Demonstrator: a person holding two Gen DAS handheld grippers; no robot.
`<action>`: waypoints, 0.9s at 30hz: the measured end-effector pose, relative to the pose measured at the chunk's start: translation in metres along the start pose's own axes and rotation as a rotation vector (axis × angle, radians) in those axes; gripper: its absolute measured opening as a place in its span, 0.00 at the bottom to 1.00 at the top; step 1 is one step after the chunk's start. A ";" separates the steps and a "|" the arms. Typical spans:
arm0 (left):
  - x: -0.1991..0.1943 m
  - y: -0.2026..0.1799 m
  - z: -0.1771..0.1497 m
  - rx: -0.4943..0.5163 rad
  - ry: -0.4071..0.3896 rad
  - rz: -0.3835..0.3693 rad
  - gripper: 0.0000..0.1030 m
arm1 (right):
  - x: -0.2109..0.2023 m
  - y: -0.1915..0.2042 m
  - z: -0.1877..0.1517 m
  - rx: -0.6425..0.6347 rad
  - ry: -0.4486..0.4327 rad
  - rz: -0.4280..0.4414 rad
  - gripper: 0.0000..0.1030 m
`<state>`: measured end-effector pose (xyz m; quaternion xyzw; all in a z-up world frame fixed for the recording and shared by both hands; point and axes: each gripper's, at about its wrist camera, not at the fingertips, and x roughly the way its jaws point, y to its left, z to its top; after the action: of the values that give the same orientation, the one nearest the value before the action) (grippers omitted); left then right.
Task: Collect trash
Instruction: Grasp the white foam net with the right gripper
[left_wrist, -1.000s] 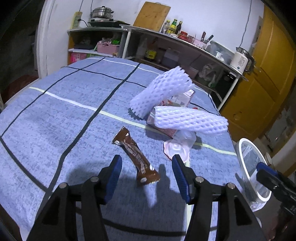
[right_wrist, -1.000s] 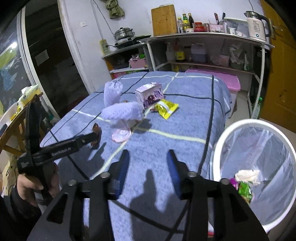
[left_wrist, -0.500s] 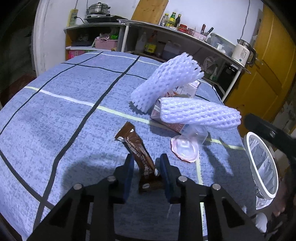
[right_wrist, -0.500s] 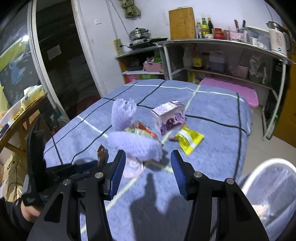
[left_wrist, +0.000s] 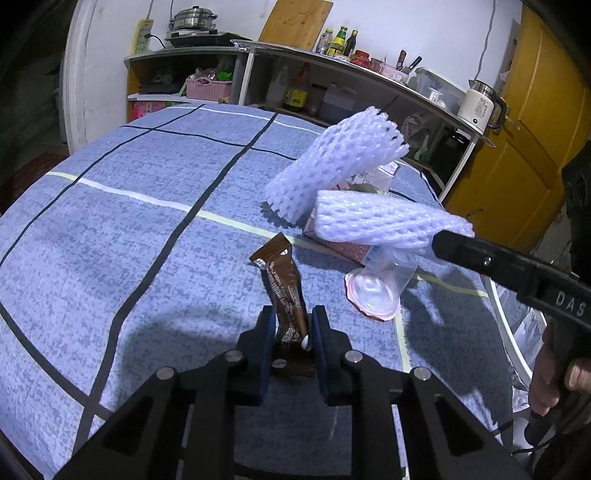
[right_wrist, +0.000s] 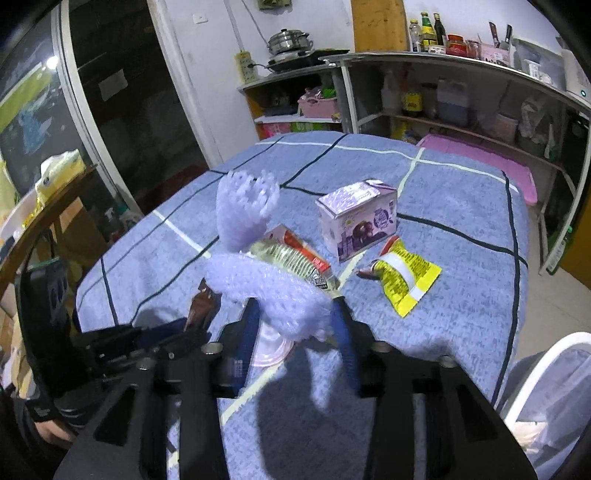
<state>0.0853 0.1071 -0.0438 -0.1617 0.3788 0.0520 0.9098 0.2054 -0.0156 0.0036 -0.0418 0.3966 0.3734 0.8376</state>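
Far left of the blue checked tablecloth (left_wrist: 110, 236) lies bare cloth crossed by dark and pale lines, and then here's the left gripper (left_wrist: 293, 328), pads clamped tight on the near end of the brown snack wrapper (left_wrist: 282, 280), whose far end tilts up off the cloth. Just right of it, a clear plastic cup (left_wrist: 380, 284) lies on its side, mouth toward us. Above that sits the lower foam net sleeve (left_wrist: 384, 218), stacked on flat packets, with a second foam net sleeve (left_wrist: 332, 166) leaning up behind. Over in the right wrist view, the right gripper (right_wrist: 299, 325) has just been closing, and its blue fingers (right_wrist: 345, 339) now flank the near end of that lower sleeve; whether the pads truly press it, I cannot tell. Further right rest a purple carton (right_wrist: 358, 218) and a yellow packet (right_wrist: 404, 278), apart from each other, and at the far right edge, the white-rimmed trash bin (right_wrist: 532, 373).
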 end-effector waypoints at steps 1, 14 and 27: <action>0.000 0.000 0.000 0.000 0.000 0.000 0.20 | -0.001 0.001 -0.001 -0.004 -0.001 -0.006 0.31; -0.015 -0.005 -0.006 0.006 -0.010 -0.012 0.20 | -0.041 0.004 -0.016 0.053 -0.086 -0.027 0.22; -0.040 -0.033 -0.011 0.072 -0.047 -0.080 0.06 | -0.089 -0.014 -0.056 0.147 -0.122 -0.093 0.22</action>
<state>0.0565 0.0736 -0.0144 -0.1426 0.3520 0.0055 0.9250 0.1427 -0.0990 0.0238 0.0240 0.3687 0.3060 0.8774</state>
